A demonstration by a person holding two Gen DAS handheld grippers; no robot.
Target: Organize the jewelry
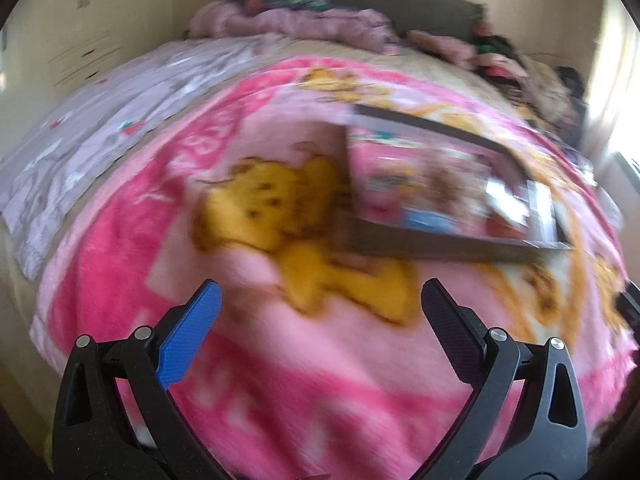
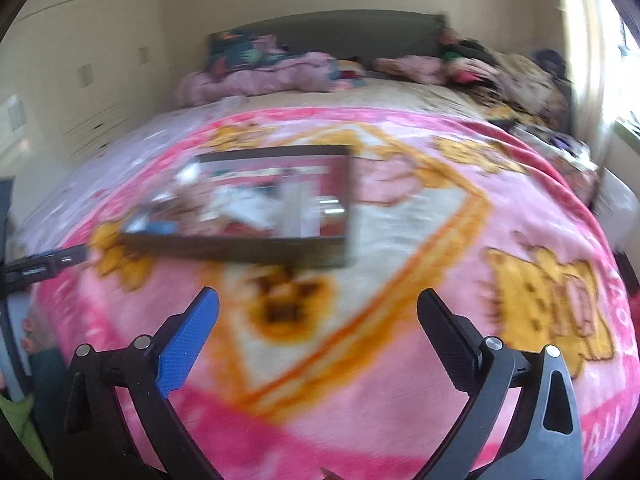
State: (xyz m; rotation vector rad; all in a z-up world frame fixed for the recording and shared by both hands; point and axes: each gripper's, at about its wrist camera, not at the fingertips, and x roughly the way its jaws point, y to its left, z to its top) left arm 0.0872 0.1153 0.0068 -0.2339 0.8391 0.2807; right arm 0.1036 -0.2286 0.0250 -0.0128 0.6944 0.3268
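Both views are smeared with motion blur, so you get only coarse detail. Your left gripper [image 1: 320, 296] hangs above the pink blanket [image 1: 280, 380] with its fingers spread wide and nothing between them; one pad is blue [image 1: 192, 336], the other black [image 1: 452, 336]. Your right gripper [image 2: 318, 300] is spread just as wide over the same blanket [image 2: 360, 400] and is also empty.

The task's thing is the dark-rimmed tray [image 1: 440, 184], lying flat on the blanket. In the left wrist view it sits beyond the gripper and off to the right, well apart from the fingertips, turned at an angle. In the right wrist view the tray [image 2: 256, 208] lies ahead and to the left of the gripper, its near wall facing you. Its inside is a jumble of pink, white, blue and red shapes; the blur keeps you from telling the separate pieces or any compartments apart.

Left of the tray in the right wrist view, a dark tip with a blue pad [image 2: 48, 264] reaches in from the frame edge, close to the tray's near left corner; you cannot tell whether it touches.

Beyond the tray, at the head of the bed, lie crumpled pink bedding [image 2: 260, 76] and a dark headboard [image 2: 340, 32].
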